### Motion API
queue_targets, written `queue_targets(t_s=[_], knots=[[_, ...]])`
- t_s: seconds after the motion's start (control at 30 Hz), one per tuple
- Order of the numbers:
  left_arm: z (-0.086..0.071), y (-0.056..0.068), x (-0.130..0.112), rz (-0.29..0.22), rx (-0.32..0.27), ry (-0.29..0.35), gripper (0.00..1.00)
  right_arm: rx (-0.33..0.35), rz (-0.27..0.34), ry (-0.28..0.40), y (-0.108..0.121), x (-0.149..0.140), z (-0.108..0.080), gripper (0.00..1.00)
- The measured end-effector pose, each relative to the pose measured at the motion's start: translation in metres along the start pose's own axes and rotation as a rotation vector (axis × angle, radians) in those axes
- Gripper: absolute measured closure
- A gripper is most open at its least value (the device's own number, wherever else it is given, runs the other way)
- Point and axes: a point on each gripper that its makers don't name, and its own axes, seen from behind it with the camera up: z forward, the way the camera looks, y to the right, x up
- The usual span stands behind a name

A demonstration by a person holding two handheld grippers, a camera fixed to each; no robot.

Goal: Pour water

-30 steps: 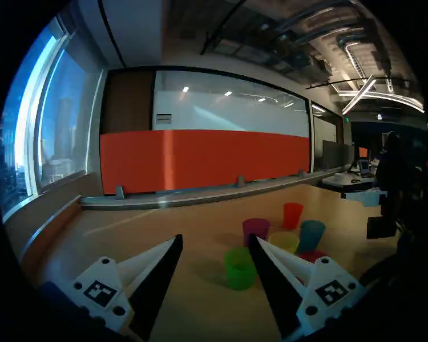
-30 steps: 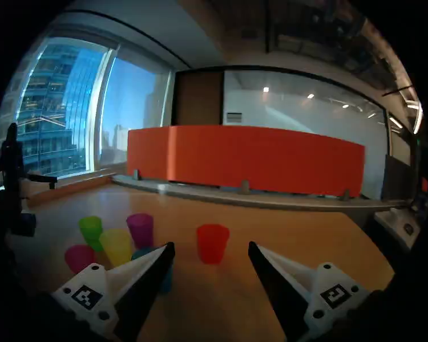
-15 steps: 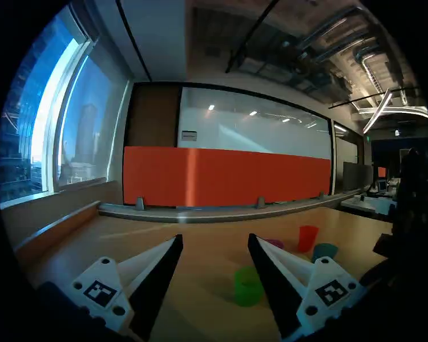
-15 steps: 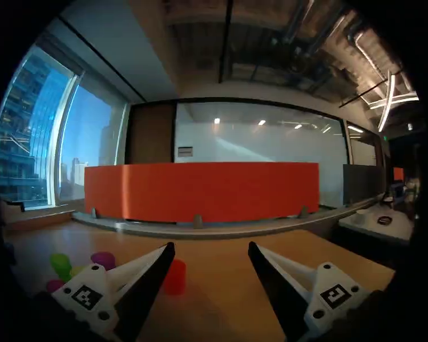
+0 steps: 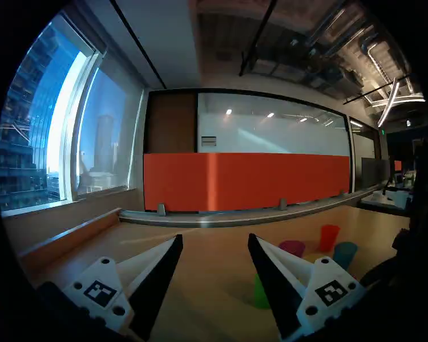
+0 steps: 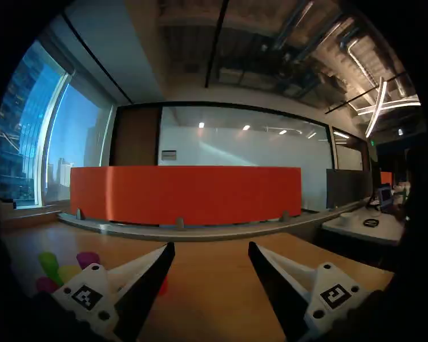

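Green cup just behind one finger of the spread left tongs

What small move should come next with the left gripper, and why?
Probably lower the left gripper toward the green cup: its jaws stand open on nothing, and the cup sits low, partly hidden behind one finger.

no legible text; wall sign too small and blurred
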Motion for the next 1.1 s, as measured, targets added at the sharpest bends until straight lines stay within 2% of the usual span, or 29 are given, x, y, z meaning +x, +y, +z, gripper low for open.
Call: queue_targets(t_s=[0.2, 0.47, 0.77, 1.1], knots=[[0.001, 0.004, 0.001, 0.013, 0.013, 0.009, 0.16, -0.001, -0.003, -0.019, 0.001, -0.001, -0.003, 0.00], [0.006, 0.004, -0.004, 0.037, 0.056, 0.021, 0.16, -0.004, -0.003, -0.034, 0.002, -0.001, -0.005, 0.00], [0.010, 0.003, -0.020, 0.045, 0.076, 0.020, 0.16, -0.025, -0.007, -0.057, 0.008, -0.006, -0.006, 0.00], [0.015, 0.004, -0.043, 0.032, 0.074, 0.008, 0.16, -0.027, -0.030, -0.070, 0.002, -0.008, -0.005, 0.00]])
